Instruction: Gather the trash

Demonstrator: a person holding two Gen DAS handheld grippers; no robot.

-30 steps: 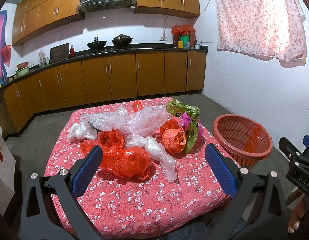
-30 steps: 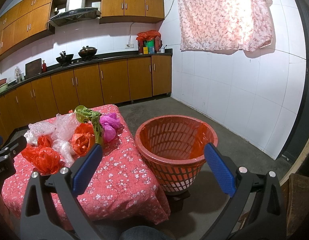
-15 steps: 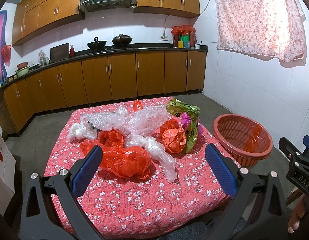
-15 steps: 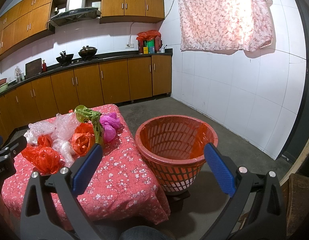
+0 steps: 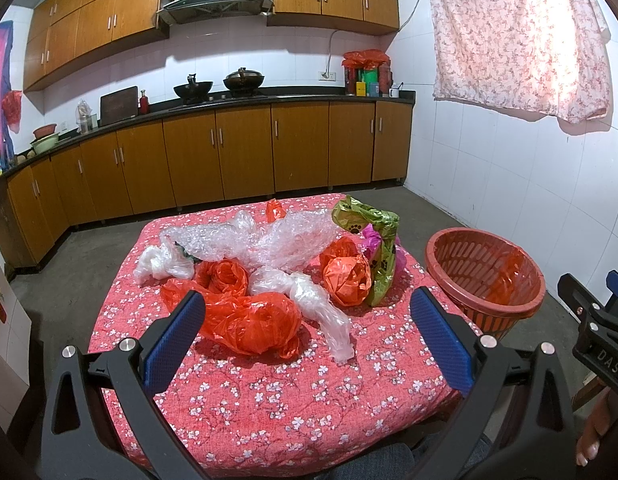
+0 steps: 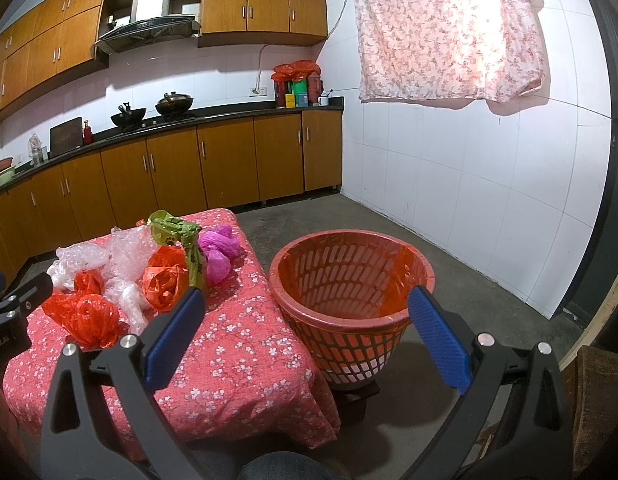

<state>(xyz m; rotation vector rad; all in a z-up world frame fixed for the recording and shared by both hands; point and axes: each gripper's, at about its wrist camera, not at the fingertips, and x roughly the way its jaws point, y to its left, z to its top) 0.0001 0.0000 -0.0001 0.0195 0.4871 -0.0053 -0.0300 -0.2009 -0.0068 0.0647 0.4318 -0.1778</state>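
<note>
Kitchen, wood cabinets, tiled walls. Table [image 5: 269,396], red floral cloth; crumpled plastic bags [image 5: 253,320] heaped mid-tabletop toward far edge. Red basket [image 6: 349,292] on floor beside table's right edge. Left gripper [image 5: 309,340] spread wide, empty, above near edge. Right gripper [image 6: 305,340] spread wide, empty, before basket. Person's legs cut off.

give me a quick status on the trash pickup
Left gripper open, empty; right gripper open, empty. Crumpled plastic bags piled on red floral tablecloth; red slotted plastic basket beside it. Nothing blocking.
</note>
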